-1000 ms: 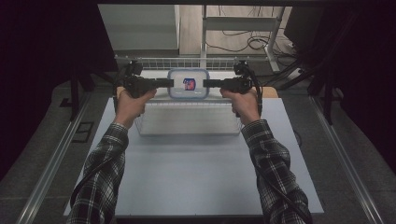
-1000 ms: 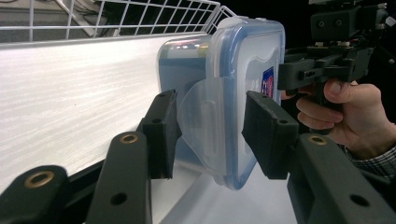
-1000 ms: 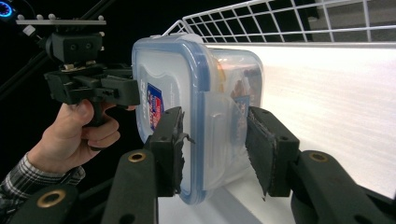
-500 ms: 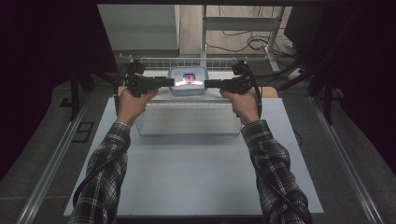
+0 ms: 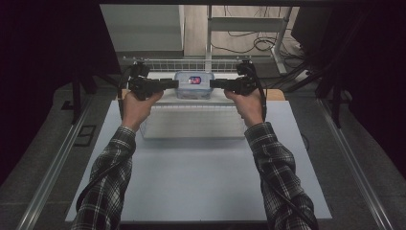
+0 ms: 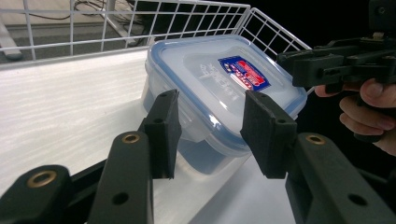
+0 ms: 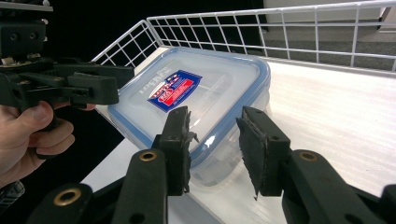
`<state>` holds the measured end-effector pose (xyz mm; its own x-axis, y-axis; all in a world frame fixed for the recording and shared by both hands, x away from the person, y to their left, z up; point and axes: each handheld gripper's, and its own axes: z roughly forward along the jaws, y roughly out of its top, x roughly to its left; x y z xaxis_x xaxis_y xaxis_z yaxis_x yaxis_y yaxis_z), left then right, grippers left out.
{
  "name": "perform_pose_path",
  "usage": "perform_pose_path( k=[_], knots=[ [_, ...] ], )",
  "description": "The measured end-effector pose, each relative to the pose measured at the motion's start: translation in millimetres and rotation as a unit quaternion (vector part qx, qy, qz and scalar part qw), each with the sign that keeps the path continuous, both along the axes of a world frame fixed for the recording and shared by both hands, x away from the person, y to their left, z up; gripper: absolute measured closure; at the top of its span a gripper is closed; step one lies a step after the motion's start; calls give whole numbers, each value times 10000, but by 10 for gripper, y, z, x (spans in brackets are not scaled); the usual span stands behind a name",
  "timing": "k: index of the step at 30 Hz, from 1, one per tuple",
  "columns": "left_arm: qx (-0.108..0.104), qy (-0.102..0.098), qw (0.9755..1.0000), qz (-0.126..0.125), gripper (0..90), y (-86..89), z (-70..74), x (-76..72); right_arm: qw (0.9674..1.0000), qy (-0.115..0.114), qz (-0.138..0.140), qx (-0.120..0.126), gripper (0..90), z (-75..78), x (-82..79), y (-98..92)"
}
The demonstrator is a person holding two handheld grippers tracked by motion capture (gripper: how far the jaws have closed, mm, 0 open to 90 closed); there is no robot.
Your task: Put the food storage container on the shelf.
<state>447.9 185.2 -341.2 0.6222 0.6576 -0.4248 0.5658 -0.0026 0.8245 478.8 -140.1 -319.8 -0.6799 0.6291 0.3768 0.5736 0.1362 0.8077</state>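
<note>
A clear plastic food box (image 5: 194, 85) with a blue-rimmed lid and a red-and-blue label sits on a white shelf, tilted a little in the left gripper view (image 6: 219, 79). My left gripper (image 5: 173, 84) comes at it from the left. Its jaws have just been closing, and its pads (image 6: 161, 133) press on the lid's side latch (image 6: 212, 135). From the right, my right gripper (image 5: 211, 84) straddles the opposite latch (image 7: 212, 144). Its jaws have been closing, with a thin gap still at the pads (image 7: 257, 149).
A white wire fence (image 5: 177, 62) rims the shelf behind and beside the box. In front of the shelf a translucent ridged tray (image 5: 194, 122) lies on the pale table mat (image 5: 201, 177). Metal rails run along both sides of the table.
</note>
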Motion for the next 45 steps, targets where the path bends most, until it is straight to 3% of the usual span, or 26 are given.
perform_pose_path(
  k=[5, 10, 15, 20, 27, 39, 45],
  knots=[
    [-26, -85, 9999, 124, 532, 10, 20, -29, 10000, -46, -40, -23, 624, 4, -7, 1],
    [-274, -194, 9994, -67, 406, 10, 56, -84, 9997, -224, 51, -12, 538, 22, -58, 2],
    [-44, -352, 9993, -131, 247, -47, 42, -175, 9991, -379, 169, -117, 401, 28, -118, -6],
    [347, -529, 9979, -123, 172, -99, 46, -286, 9978, -552, 152, -345, 272, 10, -201, 1],
    [643, -602, 9960, -165, 110, -114, 19, -430, 9962, -702, 206, -473, 169, -40, -291, -22],
    [872, -727, 9932, -250, 89, -130, -46, -619, 9930, -962, 330, -607, 120, -62, -477, 2],
    [1014, -796, 9913, -284, 70, -164, -92, -723, 9925, -979, 327, -662, 99, -96, -537, -2]
  ],
)
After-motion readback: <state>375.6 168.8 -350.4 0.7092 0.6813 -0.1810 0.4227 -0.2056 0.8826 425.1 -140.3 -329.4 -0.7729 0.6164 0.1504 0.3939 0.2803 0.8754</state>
